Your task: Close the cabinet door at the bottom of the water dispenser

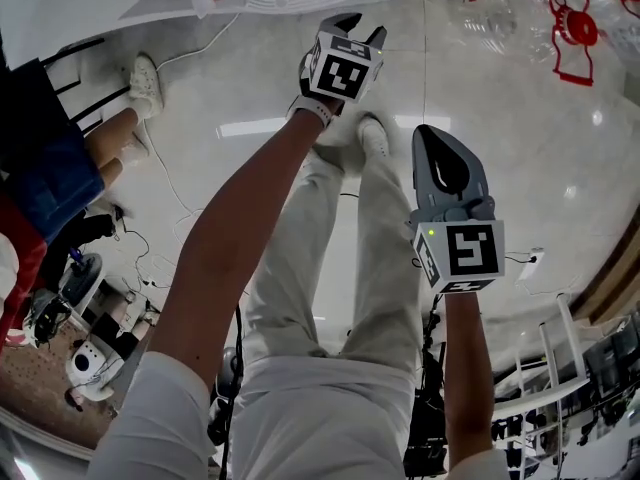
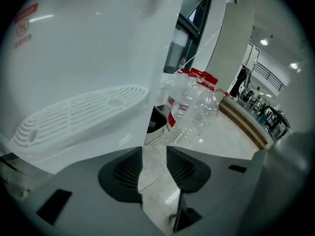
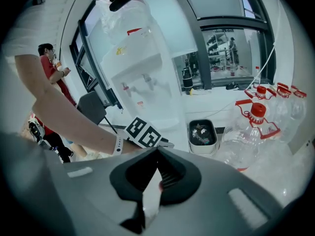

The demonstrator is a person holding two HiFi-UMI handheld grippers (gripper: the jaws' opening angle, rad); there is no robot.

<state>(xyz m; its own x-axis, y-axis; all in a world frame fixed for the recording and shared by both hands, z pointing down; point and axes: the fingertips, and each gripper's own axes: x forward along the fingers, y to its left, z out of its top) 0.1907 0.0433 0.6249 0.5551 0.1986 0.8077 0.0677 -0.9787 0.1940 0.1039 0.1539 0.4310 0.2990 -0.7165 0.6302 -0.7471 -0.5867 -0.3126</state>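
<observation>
An office-like lobby: polished stone floor (image 1: 500, 118), tall glass walls (image 3: 221, 14), a water dispenser (image 3: 142, 80), spare bottles (image 3: 253, 132).

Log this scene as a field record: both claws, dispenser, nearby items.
water dispenser: white, upright
drip tray: white, slotted
cabinet door: state not clear in any view
left claw: open, nothing between, near drip tray
right claw: shut, empty, apart from dispenser
bin: white, beside dispenser
bottles: clear, red caps, beside bin

- Bright, even light fills every view; the glossy floor (image 1: 500, 118) mirrors strip lights as white glare.
- Both gripper views bend strongly outward, with black vignetted corners.
- The white dispenser (image 2: 88, 48) front looks washed out.
</observation>
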